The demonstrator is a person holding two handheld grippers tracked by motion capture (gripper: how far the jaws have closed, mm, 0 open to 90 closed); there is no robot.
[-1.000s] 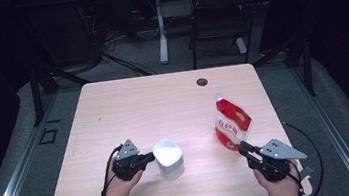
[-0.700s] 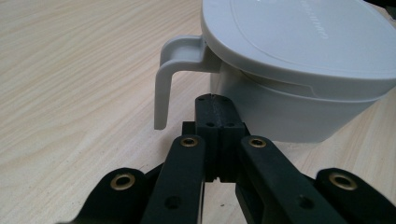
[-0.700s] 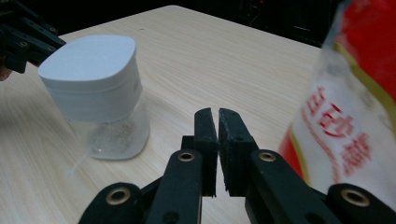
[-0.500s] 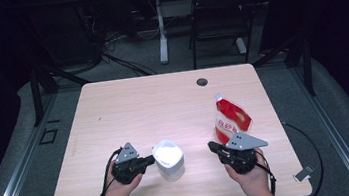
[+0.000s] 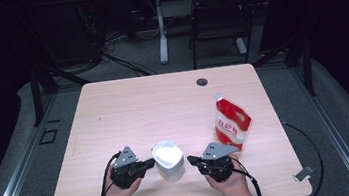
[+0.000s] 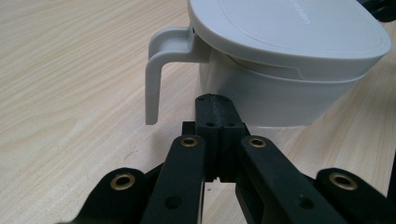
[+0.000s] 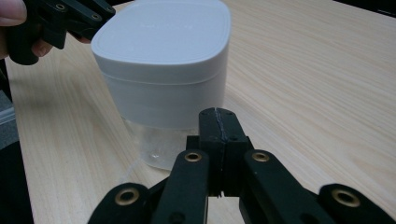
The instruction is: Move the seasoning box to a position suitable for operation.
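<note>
White lidded container (image 5: 169, 159) on the desk (image 5: 163, 104): left gripper (image 5: 146, 165) and right gripper (image 5: 191, 160) flank it, fingers clenched empty. The left gripper view reveals its handle (image 6: 159, 70); the high view adds a red pouch (image 5: 232, 125) right of it.

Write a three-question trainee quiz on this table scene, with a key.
1. True or false: the lid sits on the white container.
2. The right claw is: A) shut on nothing, B) gripping the red pouch, C) wide open.
3. Which claw is on the side of the container's handle?

Key
1. True.
2. A: jaws together, pointing at the container.
3. The left claw, shut, beside the handle.
</note>
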